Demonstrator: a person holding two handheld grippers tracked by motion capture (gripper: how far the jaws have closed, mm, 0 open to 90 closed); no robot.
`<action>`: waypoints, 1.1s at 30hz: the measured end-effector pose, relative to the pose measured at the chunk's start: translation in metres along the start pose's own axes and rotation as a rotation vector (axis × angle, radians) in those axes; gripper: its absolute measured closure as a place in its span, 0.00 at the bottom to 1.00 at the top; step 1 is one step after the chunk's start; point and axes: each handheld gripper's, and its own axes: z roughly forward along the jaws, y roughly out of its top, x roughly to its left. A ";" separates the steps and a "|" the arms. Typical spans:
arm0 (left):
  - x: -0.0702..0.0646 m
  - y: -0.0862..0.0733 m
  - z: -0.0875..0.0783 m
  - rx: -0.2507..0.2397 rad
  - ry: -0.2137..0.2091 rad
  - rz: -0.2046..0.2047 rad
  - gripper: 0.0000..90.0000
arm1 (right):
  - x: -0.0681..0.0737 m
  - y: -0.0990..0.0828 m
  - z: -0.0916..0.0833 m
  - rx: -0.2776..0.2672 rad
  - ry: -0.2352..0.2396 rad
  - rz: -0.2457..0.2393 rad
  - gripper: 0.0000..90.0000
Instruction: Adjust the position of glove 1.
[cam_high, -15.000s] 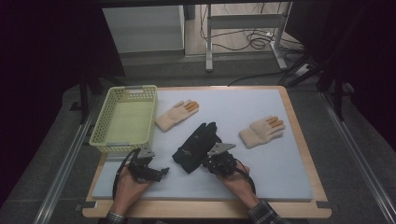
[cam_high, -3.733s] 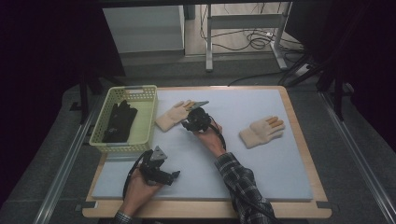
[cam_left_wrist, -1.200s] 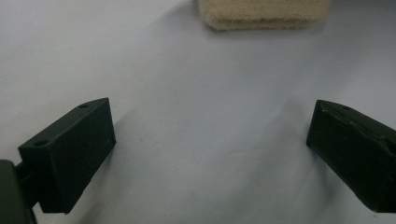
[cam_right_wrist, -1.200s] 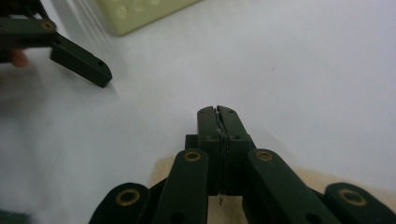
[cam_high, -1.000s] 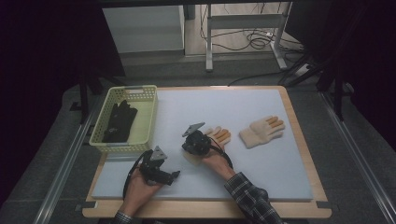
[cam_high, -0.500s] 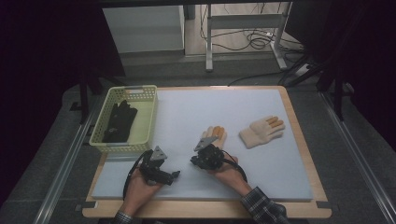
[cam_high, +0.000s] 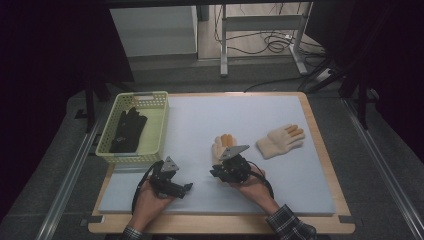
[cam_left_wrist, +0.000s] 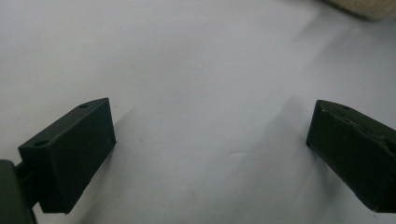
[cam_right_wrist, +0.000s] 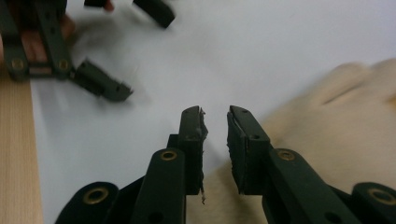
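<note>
A cream glove (cam_high: 222, 145) lies flat on the pale mat (cam_high: 200, 115), just beyond my right gripper (cam_high: 216, 175). In the right gripper view, that gripper (cam_right_wrist: 215, 121) has a narrow gap between its jaws, which have just been opening. Nothing is pinched in them, and the glove (cam_right_wrist: 336, 126) lies beside and under them. A second cream glove (cam_high: 281, 140) rests further right. Black gloves (cam_high: 129, 129) lie in the yellow-green basket (cam_high: 131, 158). My left gripper (cam_high: 186, 189) (cam_left_wrist: 210, 154) sits wide open over bare mat near the front edge.
The basket stands at the mat's left edge. The mat lies on a wooden board (cam_high: 320, 150) with a rim all round. A corner of a cream glove (cam_left_wrist: 359, 7) peeks in at the top of the left gripper view.
The right gripper has let go of the cream glove in the middle of the mat and drawn back toward the front edge. The left gripper has kept still.
</note>
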 end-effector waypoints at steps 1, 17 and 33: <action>0.000 0.000 0.000 -0.001 -0.001 -0.002 0.01 | -0.003 0.002 -0.004 -0.009 -0.012 0.003 0.81; 0.000 0.000 0.000 0.001 -0.002 -0.003 0.01 | -0.083 -0.043 -0.091 -0.025 -0.326 0.179 0.81; 0.000 0.000 0.000 0.001 -0.002 -0.003 0.01 | -0.146 -0.102 -0.109 -0.003 -0.527 0.371 0.61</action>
